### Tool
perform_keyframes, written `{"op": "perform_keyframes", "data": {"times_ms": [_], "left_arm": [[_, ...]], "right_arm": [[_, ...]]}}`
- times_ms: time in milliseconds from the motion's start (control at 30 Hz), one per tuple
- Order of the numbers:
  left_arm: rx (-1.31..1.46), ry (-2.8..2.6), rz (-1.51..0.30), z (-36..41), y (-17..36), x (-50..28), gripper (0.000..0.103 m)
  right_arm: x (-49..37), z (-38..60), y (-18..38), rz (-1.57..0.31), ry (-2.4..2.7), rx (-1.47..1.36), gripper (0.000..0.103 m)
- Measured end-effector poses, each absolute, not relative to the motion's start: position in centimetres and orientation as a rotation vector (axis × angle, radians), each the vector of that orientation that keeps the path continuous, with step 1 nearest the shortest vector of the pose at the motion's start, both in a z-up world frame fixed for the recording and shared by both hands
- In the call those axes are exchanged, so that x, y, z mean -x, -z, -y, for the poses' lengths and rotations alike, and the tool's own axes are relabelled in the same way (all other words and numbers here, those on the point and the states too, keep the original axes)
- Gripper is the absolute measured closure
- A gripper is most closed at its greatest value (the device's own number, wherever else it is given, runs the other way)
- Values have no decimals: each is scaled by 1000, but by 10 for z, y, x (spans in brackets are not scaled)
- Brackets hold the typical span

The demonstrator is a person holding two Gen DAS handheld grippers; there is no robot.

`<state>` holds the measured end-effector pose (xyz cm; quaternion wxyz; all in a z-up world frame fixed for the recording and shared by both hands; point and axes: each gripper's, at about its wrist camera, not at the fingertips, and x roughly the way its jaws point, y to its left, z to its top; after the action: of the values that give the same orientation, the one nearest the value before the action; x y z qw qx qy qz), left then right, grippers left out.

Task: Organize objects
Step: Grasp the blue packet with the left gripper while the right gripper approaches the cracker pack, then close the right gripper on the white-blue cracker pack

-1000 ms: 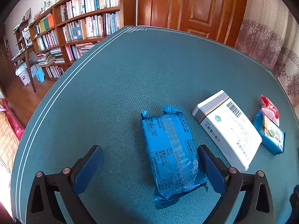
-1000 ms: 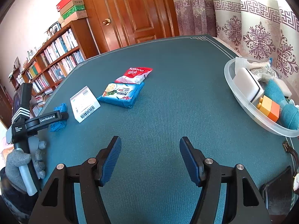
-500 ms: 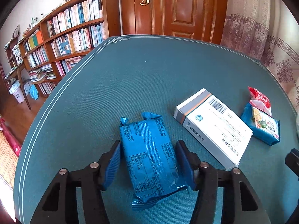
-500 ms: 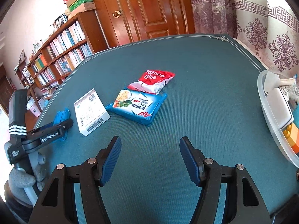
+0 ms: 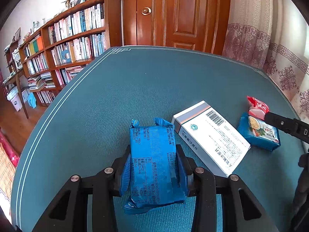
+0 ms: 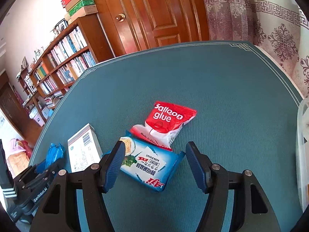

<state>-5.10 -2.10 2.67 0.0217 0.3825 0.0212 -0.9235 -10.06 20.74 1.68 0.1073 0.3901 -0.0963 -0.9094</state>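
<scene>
Squeezing the blue snack packet (image 5: 154, 160), the left gripper (image 5: 153, 166) may crush it; the right gripper (image 6: 154, 164), half open around the soda biscuit pack (image 6: 148, 166), holds nothing.

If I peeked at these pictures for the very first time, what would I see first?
Probably the shiny blue snack packet, squeezed between the left gripper in the near middle. Next, the red balloon glue bag mid-table, overlapping a light blue biscuit pack that lies between the open right gripper.
</scene>
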Motion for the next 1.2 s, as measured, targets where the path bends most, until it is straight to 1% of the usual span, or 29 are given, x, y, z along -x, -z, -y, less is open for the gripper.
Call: {"op": "perform_keyframes", "data": {"times_ms": [167,267,367,500,567,733,867,1000,1200], "left_arm": [[-1199,2852,-106,25,-26,53,59],[-1209,2847,-124,26,-25,53,59],[-1206,2847,-119,24,-25,52,59],[-1205,2845,-121,25,-25,52,59],[-1205,2844,-122,25,-25,52,59],[-1205,2846,-120,25,-25,52,59],[-1206,2848,-117,24,-25,52,59],[-1215,2846,-130,25,-25,53,59],[-1220,2845,-129,25,-24,53,59]], "right_arm": [[100,-201,-4,250,2569,-1194,37],[82,-195,-2,176,2527,-1199,37],[62,-189,-1,152,2450,-1209,37],[47,-181,-6,33,2499,-1168,37],[54,-186,-12,38,2568,-1141,37],[84,-198,-23,142,2603,-1091,37],[101,-192,-17,166,2548,-1105,37],[93,-187,-7,164,2470,-1147,37],[66,-179,1,56,2447,-1174,37]]}}
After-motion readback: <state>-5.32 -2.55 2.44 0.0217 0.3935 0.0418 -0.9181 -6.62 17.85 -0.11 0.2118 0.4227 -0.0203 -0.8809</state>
